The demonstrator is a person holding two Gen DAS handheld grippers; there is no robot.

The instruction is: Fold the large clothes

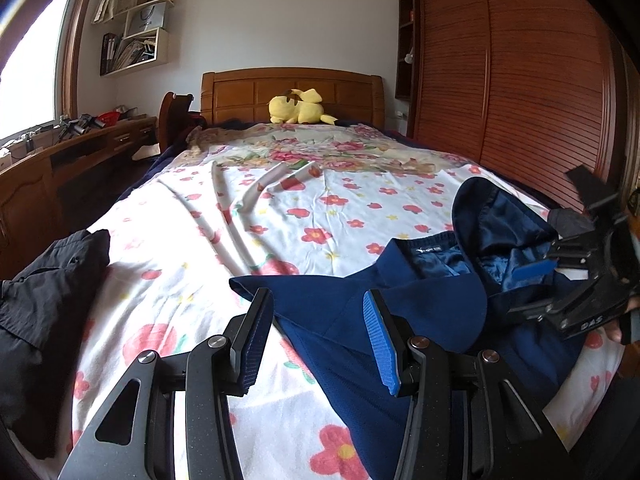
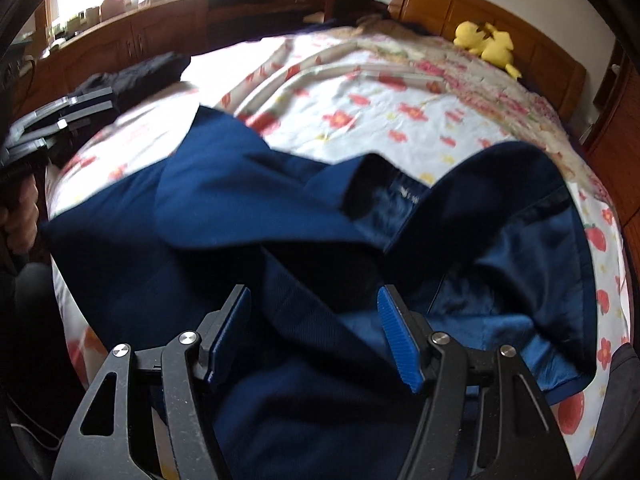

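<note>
One navy blue jacket (image 1: 424, 304) lies spread at the near right end of the bed (image 1: 280, 208), lining side partly up, its collar label facing the far end and one front panel folded back so the shiny lining shows. One heap of black clothing (image 1: 44, 280) sits at the near left edge, well apart from the jacket. One yellow plush toy (image 1: 298, 107) rests far off against the wooden headboard (image 1: 292, 92). Two grippers are in view. The left gripper (image 1: 316, 340) hangs over the jacket's near left corner, jaws about half apart, with cloth below them but nothing pinched. The right gripper (image 2: 316, 332) points steeply down over the middle of the jacket, jaws standing wide and gripping nothing. A flowered sheet (image 1: 224, 240) covers the bed. A wooden desk (image 1: 72, 152) with clutter runs along the left wall under a window; a slatted wardrobe (image 1: 520, 80) fills the right. The picture from the right gripper is blurred
</note>
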